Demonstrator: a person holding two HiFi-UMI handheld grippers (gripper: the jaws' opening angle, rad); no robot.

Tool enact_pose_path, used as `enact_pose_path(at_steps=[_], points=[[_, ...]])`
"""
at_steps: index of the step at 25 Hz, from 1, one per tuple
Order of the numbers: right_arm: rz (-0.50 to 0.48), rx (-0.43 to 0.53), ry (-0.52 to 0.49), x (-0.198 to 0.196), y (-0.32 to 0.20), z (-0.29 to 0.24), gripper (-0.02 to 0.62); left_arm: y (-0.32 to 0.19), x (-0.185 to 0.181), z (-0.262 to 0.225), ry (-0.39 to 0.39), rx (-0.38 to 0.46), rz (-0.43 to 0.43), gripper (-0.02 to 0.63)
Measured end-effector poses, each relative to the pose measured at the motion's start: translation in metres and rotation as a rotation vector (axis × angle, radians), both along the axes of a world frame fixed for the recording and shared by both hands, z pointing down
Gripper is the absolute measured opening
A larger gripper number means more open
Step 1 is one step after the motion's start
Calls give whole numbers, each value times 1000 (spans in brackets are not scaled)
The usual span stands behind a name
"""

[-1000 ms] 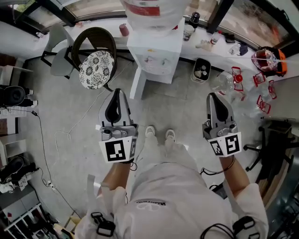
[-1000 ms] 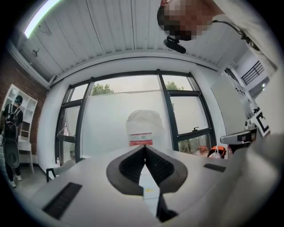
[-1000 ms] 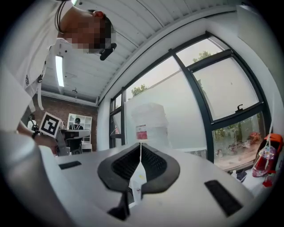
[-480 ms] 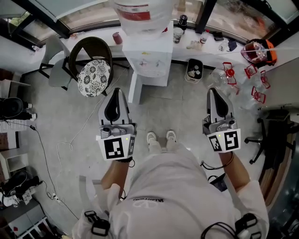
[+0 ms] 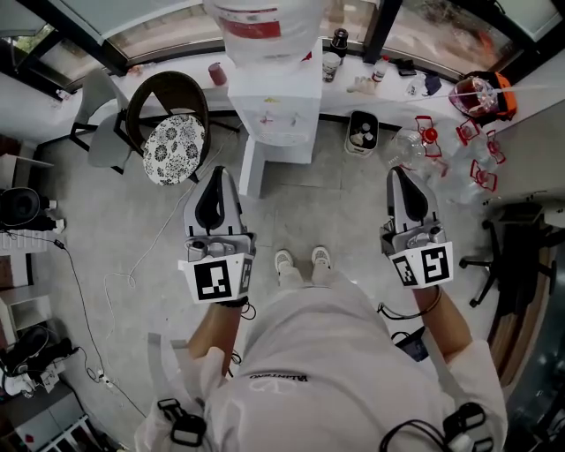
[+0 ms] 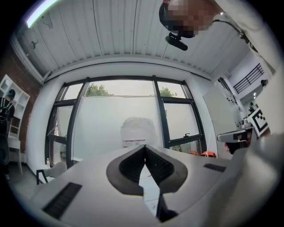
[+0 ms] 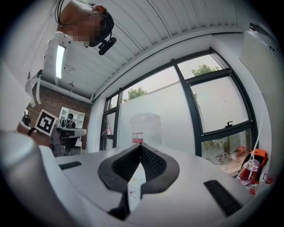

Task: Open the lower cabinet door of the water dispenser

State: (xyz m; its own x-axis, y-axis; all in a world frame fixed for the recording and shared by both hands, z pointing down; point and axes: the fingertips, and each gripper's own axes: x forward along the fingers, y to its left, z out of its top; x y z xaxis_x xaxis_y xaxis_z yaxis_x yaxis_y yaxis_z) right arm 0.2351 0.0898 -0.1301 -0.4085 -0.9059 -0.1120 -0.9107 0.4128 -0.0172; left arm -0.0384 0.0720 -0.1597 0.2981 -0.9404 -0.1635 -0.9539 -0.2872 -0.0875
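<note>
The white water dispenser (image 5: 275, 97) stands against the window wall at the top of the head view, a big water bottle (image 5: 260, 22) on top. A white panel (image 5: 252, 166) sticks out from its lower front left corner toward me; whether it is the cabinet door I cannot tell. My left gripper (image 5: 214, 173) and right gripper (image 5: 395, 173) hover over the floor a good way short of the dispenser, either side of my feet. Both are shut and hold nothing. Past the shut left gripper (image 6: 144, 146) and right gripper (image 7: 141, 145), each gripper view shows the bottle (image 6: 138, 131) (image 7: 145, 126) straight ahead.
A round chair with a patterned cushion (image 5: 172, 132) stands left of the dispenser, a small bin (image 5: 360, 132) to its right. Clear bottles and red frames (image 5: 441, 150) litter the floor at right, next to an office chair base (image 5: 521, 247). A cable (image 5: 106, 265) trails at left.
Both grippers have lifted slightly, jaws still shut. The head view has shifted, so the dispenser and chair sit higher and further left in the picture.
</note>
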Motion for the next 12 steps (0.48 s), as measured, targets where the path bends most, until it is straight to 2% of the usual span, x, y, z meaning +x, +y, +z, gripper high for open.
enact_pose_path(at_steps=[12], points=[[-5, 5, -7, -3, 1, -5, 12, 3, -1, -9, 0, 14, -5, 6]])
